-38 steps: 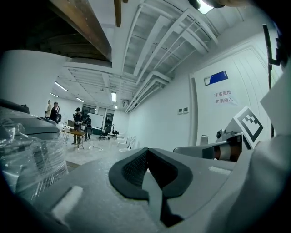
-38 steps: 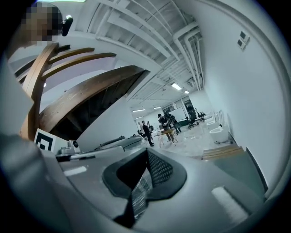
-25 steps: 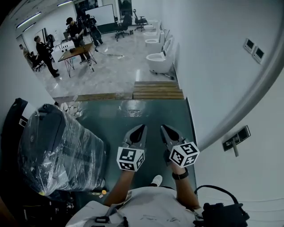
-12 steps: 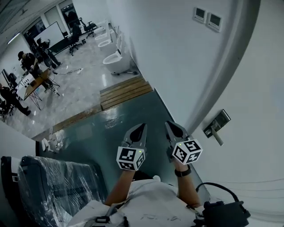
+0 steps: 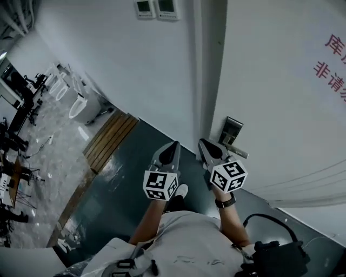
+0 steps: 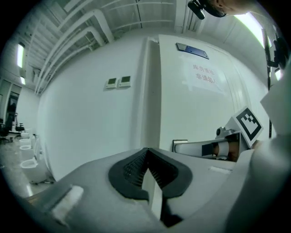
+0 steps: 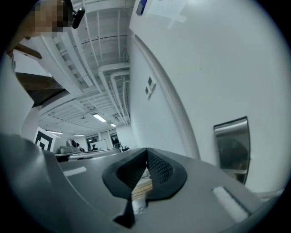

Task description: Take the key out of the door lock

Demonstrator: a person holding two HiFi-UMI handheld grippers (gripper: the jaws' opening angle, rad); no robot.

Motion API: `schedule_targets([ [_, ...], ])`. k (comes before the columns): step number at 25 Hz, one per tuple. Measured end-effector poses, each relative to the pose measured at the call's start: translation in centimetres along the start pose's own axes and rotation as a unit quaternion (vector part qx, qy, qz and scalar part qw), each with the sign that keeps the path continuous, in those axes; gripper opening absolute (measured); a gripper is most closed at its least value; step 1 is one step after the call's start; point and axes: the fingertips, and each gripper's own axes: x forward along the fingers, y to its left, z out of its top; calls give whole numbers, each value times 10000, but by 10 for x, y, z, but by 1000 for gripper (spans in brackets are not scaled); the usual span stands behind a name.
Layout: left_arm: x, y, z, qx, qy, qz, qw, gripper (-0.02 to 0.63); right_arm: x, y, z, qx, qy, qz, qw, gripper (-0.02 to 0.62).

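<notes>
A white door [image 5: 281,97] with red print fills the right of the head view. Its metal lock plate [image 5: 231,131] with a lever handle [image 5: 238,152] sits just beyond my right gripper [image 5: 204,143]. I cannot make out a key at this size. My right gripper is shut and empty, tip a short way left of the plate. The plate [image 7: 233,148] shows large at the right of the right gripper view, beside that gripper's closed jaws [image 7: 147,151]. My left gripper [image 5: 173,146] is shut and empty, close beside the right one; its meeting tips [image 6: 148,150] point at the door frame.
Two wall control panels [image 5: 157,8] hang left of the door frame. White toilets [image 5: 81,103] and wooden pallets [image 5: 111,138] stand on the floor at the left. The floor under me is dark green [image 5: 124,184]. A table with people lies far left.
The head view has swung from the open hall round to the door. The lock plate has come close to the right gripper. Both grippers stay shut, side by side.
</notes>
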Motion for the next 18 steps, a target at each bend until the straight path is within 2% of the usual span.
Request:
schedule_targets([
  [3,50,-20,13,85,-73,-804,9967,0,-18,-34,22,-166,-207,-792,9965,-2],
  [7,99,-44,30,211,-170,-1536,9878,0,-34,-75,38,-151,-358,-1635,9858,-2],
  [12,130,-64,22,307,-45,-2251,9738,0,-38,-96,37,-82,-363,-2220,9743,-3],
  [18,152,-77,26,396,-81,-2817,9586,1,-46,-104,39,-34,-415,-2761,9602,-2],
])
